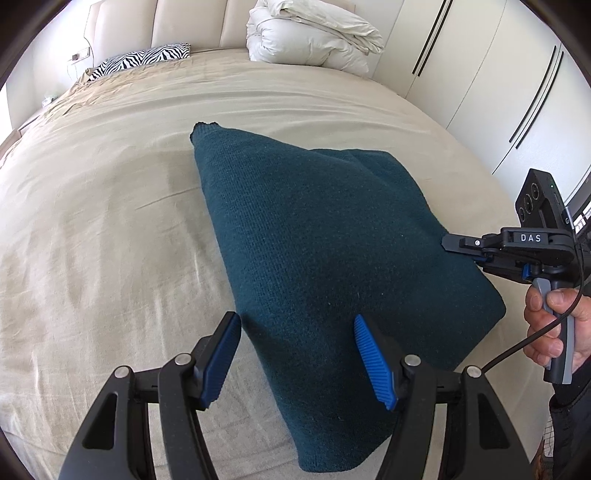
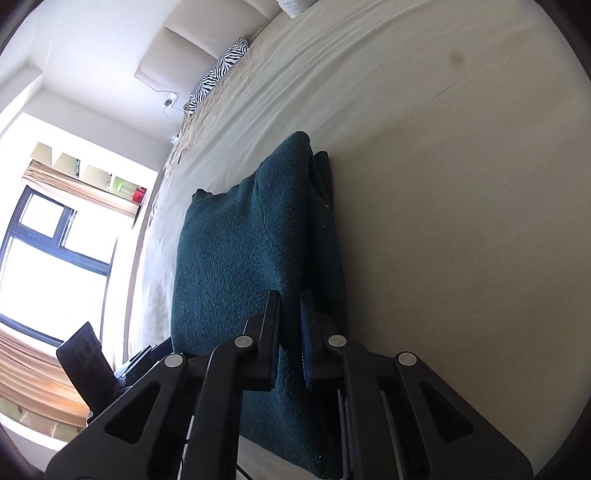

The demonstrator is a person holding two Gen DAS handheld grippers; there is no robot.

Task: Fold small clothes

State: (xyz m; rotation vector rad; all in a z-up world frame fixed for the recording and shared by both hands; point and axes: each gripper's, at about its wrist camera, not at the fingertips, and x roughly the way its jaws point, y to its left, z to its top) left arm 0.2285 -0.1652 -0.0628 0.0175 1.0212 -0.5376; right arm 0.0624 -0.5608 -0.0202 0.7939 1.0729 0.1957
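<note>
**Sweater pinned at one edge while the other gripper waits open**

Sweater (image 1: 325, 236), a dark teal knit, is lying partly folded on the beige bed sheet (image 1: 110, 221), filling the centre of the left wrist view, with a narrow cuff-like end pointing toward the upper middle of the frame. Layers are being stacked along its right edge, as is shown in the centre of the right wrist view, where a doubled margin is visible.

That margin is being gripped by the right gripper (image 2: 291, 325): its jaws are nearly closed, with knit fabric pinched between them. The hold is probably being kept so that the layers are not slipping apart, or so that the edge can be carried over in a further fold.

The left gripper (image 1: 295, 354) is being held wide apart at the lower centre of its own view, with nothing between the pads; one finger is over the sheet and the other over the sweater's near corner. It is judged to be placed there for a grasp on that corner.

A zebra-print pillow (image 1: 144, 59) and a bundled white duvet (image 1: 310, 33) are lying well apart, along the top of the frame.
</note>
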